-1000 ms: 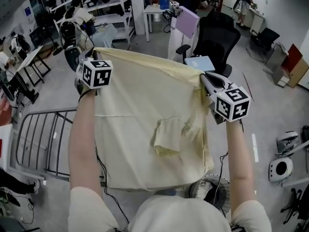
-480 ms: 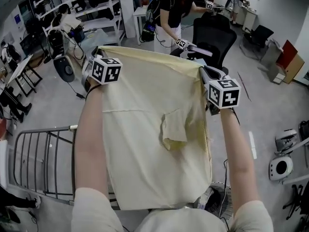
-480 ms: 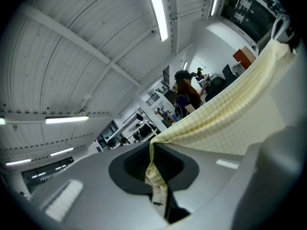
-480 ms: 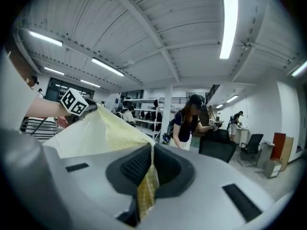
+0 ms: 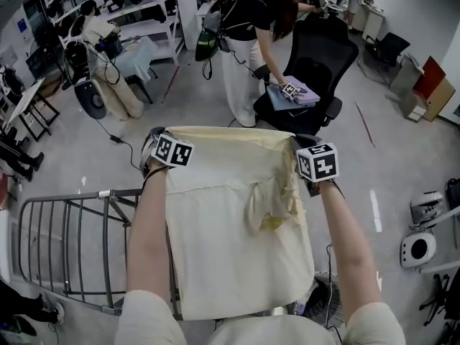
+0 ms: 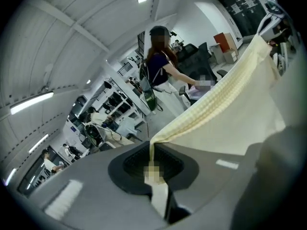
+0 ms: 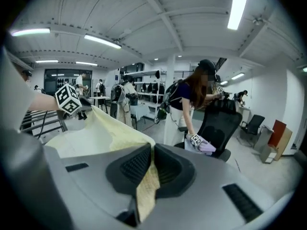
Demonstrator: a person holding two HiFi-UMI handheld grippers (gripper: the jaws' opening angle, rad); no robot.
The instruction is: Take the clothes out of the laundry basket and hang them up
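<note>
Cloth [image 5: 237, 264] is hanging limp beside the drying rack [image 5: 65, 243], seemingly light; left hand-held gripper [image 6: 152, 166] and right hand-held gripper [image 7: 150, 163] are clamping its top corners.

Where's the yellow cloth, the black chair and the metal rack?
yellow cloth [image 5: 230, 264], head view, on its plain lower part.
black chair [image 5: 327, 49], head view, on the backrest.
metal rack [image 5: 72, 197], head view, on its top rail.
</note>
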